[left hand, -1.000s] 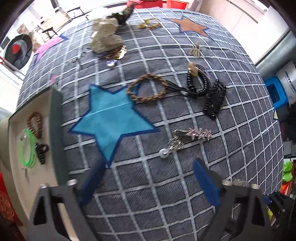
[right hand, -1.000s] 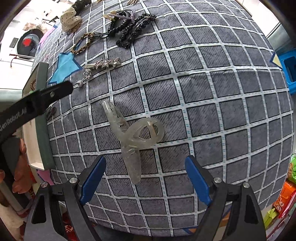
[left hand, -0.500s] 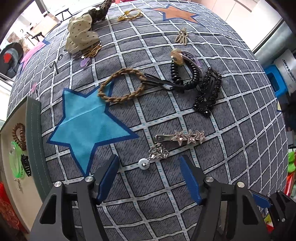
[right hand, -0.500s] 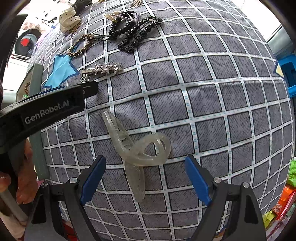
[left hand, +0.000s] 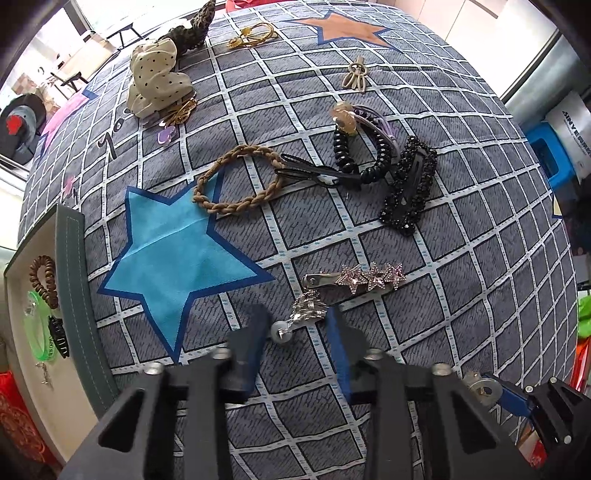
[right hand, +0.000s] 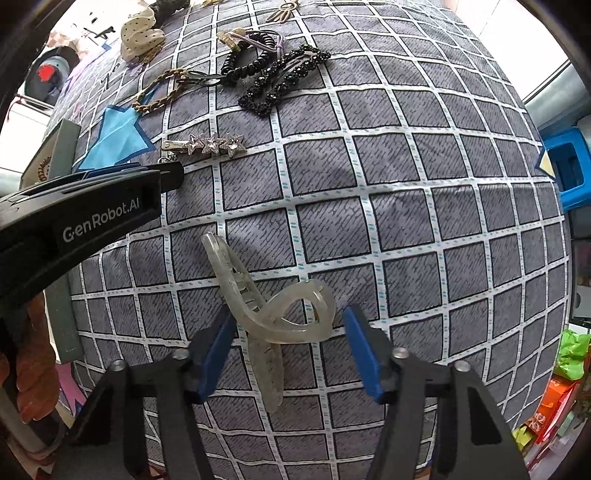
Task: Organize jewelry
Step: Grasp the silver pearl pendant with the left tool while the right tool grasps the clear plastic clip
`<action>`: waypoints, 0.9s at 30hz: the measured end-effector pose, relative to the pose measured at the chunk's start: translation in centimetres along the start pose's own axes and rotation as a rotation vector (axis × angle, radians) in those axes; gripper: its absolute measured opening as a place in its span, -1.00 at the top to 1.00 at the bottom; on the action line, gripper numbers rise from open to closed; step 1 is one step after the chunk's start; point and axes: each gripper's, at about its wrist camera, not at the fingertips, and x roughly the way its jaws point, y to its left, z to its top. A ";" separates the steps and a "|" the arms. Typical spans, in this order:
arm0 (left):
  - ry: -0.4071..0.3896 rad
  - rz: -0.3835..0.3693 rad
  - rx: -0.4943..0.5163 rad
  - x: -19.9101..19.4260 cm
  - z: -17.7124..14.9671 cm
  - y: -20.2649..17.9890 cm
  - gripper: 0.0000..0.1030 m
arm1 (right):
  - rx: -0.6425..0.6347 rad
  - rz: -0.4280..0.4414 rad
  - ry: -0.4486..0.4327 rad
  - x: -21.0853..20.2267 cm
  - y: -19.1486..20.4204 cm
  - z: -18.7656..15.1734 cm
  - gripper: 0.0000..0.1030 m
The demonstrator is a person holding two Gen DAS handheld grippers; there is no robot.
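Note:
My left gripper [left hand: 297,326] is open, its jaws narrowed around a silver pearl-drop earring [left hand: 301,315] lying on the checked cloth; they stand apart from it. A star hair clip [left hand: 354,278] lies just beyond. My right gripper [right hand: 288,332] is open around a clear claw clip [right hand: 273,306] on the cloth, left finger close to the clip. The left gripper [right hand: 173,175] also shows in the right wrist view, by the star clip [right hand: 207,144]. A grey-rimmed tray [left hand: 68,280] at the left holds a brown coil tie, a green bangle and a small black clip.
Further back lie a braided tie [left hand: 236,181], black bobby pins [left hand: 314,171], a black coil tie [left hand: 360,155], a black beaded clip [left hand: 410,188], a dotted scrunchie [left hand: 157,81] and gold pieces [left hand: 255,35]. A blue stool [right hand: 569,166] stands past the right edge.
My left gripper moved forward to the pearl earring and its jaws narrowed around it. My right gripper closed in on the clear claw clip, jaws narrowing.

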 end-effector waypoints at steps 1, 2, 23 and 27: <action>0.002 -0.003 0.000 -0.1 0.1 -0.1 0.64 | -0.001 0.000 0.000 0.0 -0.1 0.1 -0.08; 0.003 -0.006 0.000 -0.4 0.0 0.3 0.65 | -0.001 0.001 0.002 0.0 -0.1 0.3 -0.08; -0.044 -0.079 -0.085 -4.4 -4.2 3.9 0.71 | -0.029 0.071 -0.019 -3.1 -0.3 0.0 -0.05; -0.064 -0.090 -0.109 -5.8 -5.4 5.1 0.71 | -0.033 0.080 -0.018 -3.7 -0.3 0.2 -0.06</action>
